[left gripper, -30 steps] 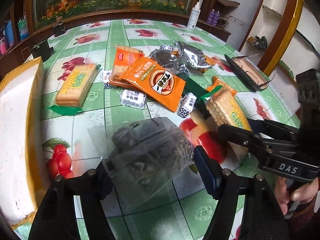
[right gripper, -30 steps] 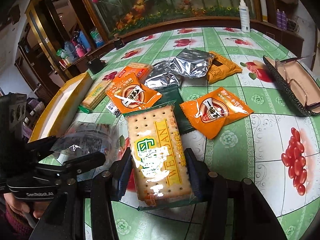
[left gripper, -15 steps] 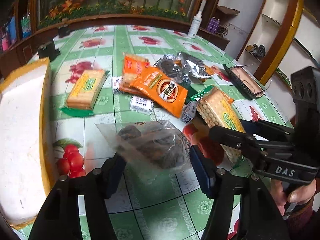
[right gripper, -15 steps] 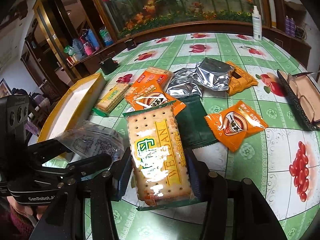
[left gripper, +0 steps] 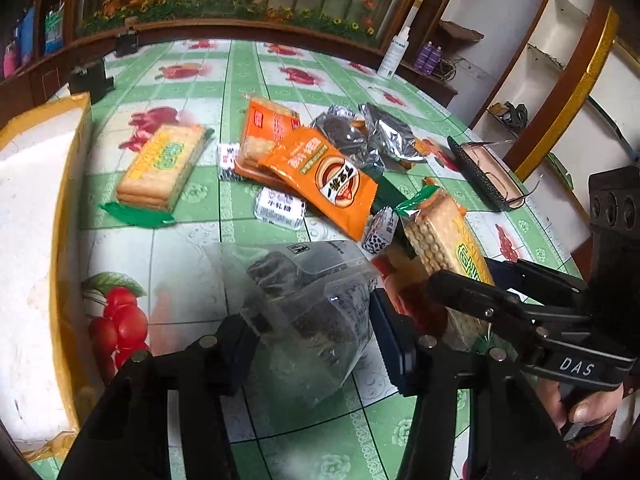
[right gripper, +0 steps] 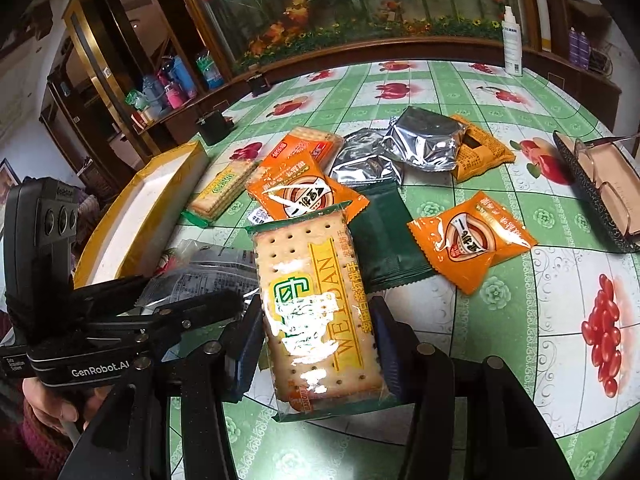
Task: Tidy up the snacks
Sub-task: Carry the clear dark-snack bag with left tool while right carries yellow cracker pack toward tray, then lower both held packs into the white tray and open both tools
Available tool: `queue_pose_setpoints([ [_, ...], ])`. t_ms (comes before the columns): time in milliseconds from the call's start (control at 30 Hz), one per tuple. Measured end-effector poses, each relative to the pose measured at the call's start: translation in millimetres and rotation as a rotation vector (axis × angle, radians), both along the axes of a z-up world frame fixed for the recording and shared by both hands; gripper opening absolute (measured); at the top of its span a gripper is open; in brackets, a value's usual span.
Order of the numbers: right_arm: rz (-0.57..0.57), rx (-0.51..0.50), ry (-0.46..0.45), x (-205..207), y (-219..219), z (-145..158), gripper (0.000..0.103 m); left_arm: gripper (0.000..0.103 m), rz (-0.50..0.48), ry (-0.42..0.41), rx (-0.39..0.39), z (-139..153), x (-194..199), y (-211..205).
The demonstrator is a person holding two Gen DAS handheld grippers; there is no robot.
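Observation:
My left gripper (left gripper: 316, 340) is shut on a clear plastic snack bag (left gripper: 304, 300) with dark contents, held above the table. My right gripper (right gripper: 316, 344) is shut on a green-edged cracker pack (right gripper: 316, 300), also lifted; this pack shows in the left wrist view (left gripper: 448, 240). On the table lie another cracker pack (left gripper: 160, 168), an orange cracker pack (left gripper: 268, 132), an orange noodle-snack pack (left gripper: 328, 176), a second one (right gripper: 472, 240), silver foil bags (right gripper: 416, 144), a dark green packet (right gripper: 384, 240) and small white candies (left gripper: 280, 208). A white box with yellow rim (left gripper: 76, 184) sits at the left.
An open glasses case with glasses (right gripper: 600, 184) lies at the table's right. A white spray bottle (right gripper: 510, 44) stands at the far edge. Two small dark boxes (left gripper: 90, 78) stand at the far left. The other gripper's body (right gripper: 40, 220) is close on the left.
Both grippers have risen and pulled back a little with their packs still held. The clear bag now hangs more crumpled between the left fingers.

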State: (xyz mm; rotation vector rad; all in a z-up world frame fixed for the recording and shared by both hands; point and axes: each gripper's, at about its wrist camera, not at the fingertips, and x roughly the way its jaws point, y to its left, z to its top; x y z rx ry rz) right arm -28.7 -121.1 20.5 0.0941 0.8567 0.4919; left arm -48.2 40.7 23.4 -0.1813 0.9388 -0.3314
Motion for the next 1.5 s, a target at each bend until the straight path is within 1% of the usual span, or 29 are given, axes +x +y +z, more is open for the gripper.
queue_pose_setpoints([
  [167,0.007,0.004,-0.011,-1.4,2.3,7.2,0.055,0.051,0.008,-0.025,-0.012,10.9,-5.8,6.8],
  [300,0.030,0.001,-0.032,-2.4,11.6,16.7,0.055,0.047,0.031,-0.051,-0.026,22.3,-9.3,20.8],
  [433,0.057,-0.002,-0.045,-1.6,24.9,23.9,0.055,0.046,0.052,-0.060,-0.030,24.3,-10.2,31.1],
  [567,0.086,-0.009,-0.053,-3.5,41.3,28.0,0.055,0.045,0.053,-0.065,-0.030,24.2,-12.5,34.6],
  [667,0.098,-0.012,-0.059,-5.5,49.1,31.2,0.055,0.044,0.056,-0.080,-0.042,28.8,-15.3,40.4],
  [900,0.119,-0.012,-0.079,-8.4,59.7,43.0,0.055,0.044,0.098,-0.122,-0.068,45.0,-22.3,61.4],
  [1067,0.154,-0.009,-0.083,-8.3,73.6,48.3,0.055,0.044,0.160,-0.171,-0.080,62.3,-33.6,89.0],
  [1200,0.203,-0.010,-0.081,-7.5,98.4,51.6,0.055,0.044,0.242,-0.200,-0.091,70.0,-44.3,122.6],
  [1367,0.277,-0.025,-0.075,-9.5,141.5,50.4,0.056,0.044,0.352,-0.202,-0.086,63.0,-58.6,167.2],
  [1500,0.337,-0.043,-0.072,-12.1,181.6,45.4,0.056,0.044,0.412,-0.198,-0.085,53.7,-68.6,195.3],
])
